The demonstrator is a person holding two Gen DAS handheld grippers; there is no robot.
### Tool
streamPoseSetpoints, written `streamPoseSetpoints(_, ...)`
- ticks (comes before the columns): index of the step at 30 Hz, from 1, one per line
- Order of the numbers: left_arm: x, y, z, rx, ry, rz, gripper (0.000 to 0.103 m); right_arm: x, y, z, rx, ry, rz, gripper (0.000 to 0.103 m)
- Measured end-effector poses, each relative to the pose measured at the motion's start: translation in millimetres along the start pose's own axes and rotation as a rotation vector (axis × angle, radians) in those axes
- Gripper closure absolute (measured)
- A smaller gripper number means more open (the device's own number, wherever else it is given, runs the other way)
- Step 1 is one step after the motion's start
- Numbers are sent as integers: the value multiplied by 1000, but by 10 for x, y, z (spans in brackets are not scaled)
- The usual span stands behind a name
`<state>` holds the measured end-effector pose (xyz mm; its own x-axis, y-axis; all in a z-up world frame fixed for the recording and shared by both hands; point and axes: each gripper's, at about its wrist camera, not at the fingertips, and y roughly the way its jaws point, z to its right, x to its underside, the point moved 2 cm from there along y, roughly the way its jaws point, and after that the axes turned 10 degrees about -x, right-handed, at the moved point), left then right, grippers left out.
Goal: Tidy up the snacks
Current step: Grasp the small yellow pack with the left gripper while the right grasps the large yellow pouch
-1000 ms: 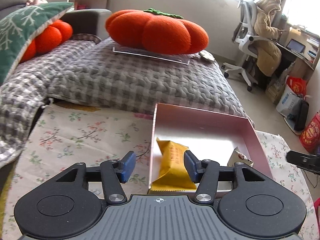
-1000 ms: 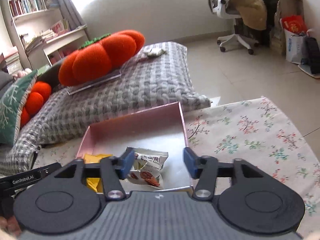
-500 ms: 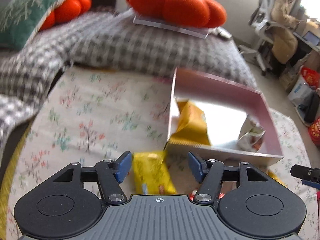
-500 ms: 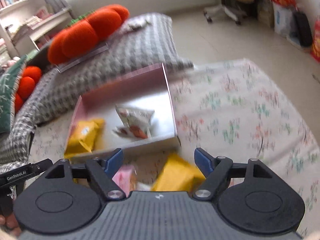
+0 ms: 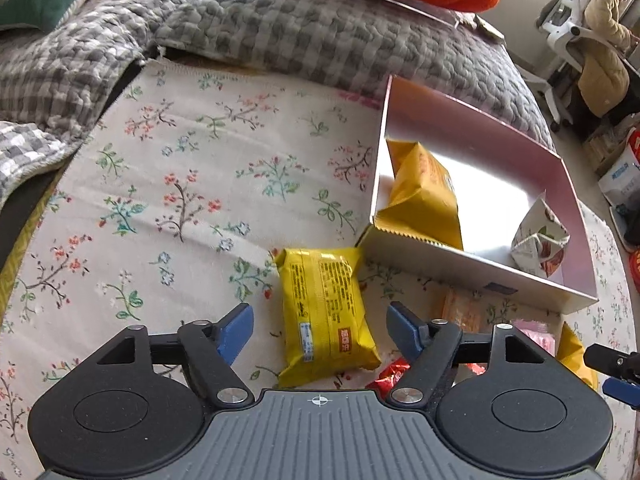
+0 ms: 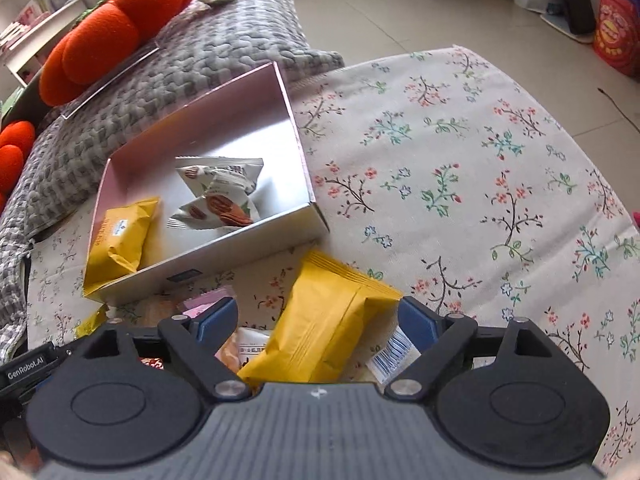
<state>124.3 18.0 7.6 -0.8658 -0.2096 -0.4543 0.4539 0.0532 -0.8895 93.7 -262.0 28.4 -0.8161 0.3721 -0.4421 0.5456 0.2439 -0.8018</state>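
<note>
A pink box [image 5: 472,120] [image 6: 200,92] stands on the floral cloth and holds a yellow packet [image 5: 424,196] [image 6: 120,236] and white nut packets [image 5: 538,240] [image 6: 220,196]. My left gripper [image 5: 320,326] is open, its blue fingers on either side of a yellow snack packet [image 5: 326,304] lying on the cloth. My right gripper [image 6: 316,320] is open over an orange-yellow packet [image 6: 320,324] in front of the box. More snacks lie beside it: a pink one [image 6: 208,300], a red one [image 5: 390,374] and a white barcode one [image 6: 390,354].
A grey checked blanket [image 5: 320,28] with an orange pumpkin cushion [image 6: 116,32] lies behind the box. The floral cloth [image 6: 480,160] stretches to the right. An office chair [image 5: 572,20] and bags [image 6: 616,36] stand on the floor beyond.
Both grippers have pulled back from over the box and tilted down. They now hover over the loose snacks in front of the box, which were out of sight a second ago.
</note>
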Motion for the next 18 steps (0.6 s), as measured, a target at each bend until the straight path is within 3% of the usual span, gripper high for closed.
streamPoseSetpoints(18,28,205,76,-56,33,-5,25,54,138,-4,48,-7,-35,18)
